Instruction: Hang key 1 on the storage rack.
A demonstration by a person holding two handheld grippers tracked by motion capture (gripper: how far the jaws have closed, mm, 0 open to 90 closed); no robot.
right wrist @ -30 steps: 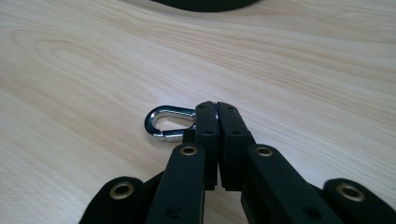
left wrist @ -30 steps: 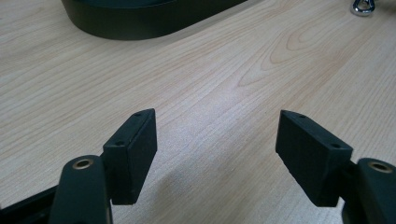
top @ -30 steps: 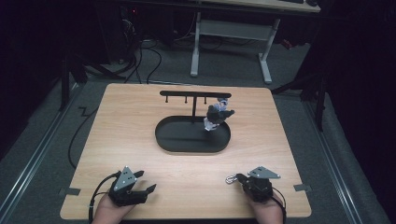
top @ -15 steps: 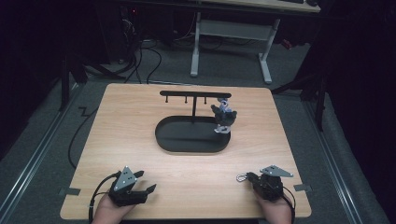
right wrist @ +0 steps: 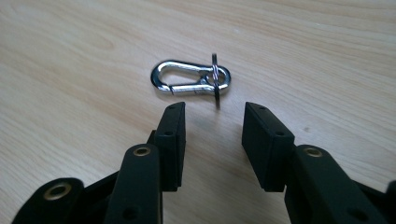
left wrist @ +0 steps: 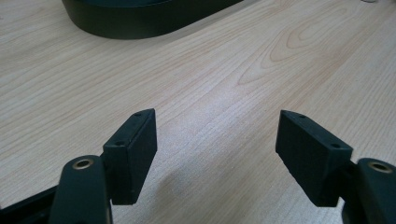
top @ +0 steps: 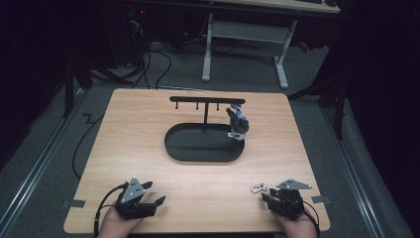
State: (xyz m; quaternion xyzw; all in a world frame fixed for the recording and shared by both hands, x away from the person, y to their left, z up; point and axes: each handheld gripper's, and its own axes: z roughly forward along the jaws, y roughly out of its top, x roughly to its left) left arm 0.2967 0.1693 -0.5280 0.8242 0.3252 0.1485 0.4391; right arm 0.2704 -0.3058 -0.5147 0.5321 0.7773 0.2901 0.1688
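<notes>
High view: wooden table (top: 148, 148); black oval tray (top: 204, 144) with a hook rack (top: 207, 100) at centre, a small grey figure (top: 238, 121) hanging at the rack's right end. Left gripper (top: 156, 203) near the front left edge, jaws apart. Right gripper (top: 264, 197) near the front right edge; a silver carabiner clip (top: 257, 188) lies on the table just beyond its tips.

Left gripper view: jaws wide apart over bare wood, nothing between them; tray edge at top.

Right gripper view: jaws partly apart, having just been opening, nothing between them. Carabiner with key ring (right wrist: 215, 86) lies flat just ahead, untouched.
</notes>
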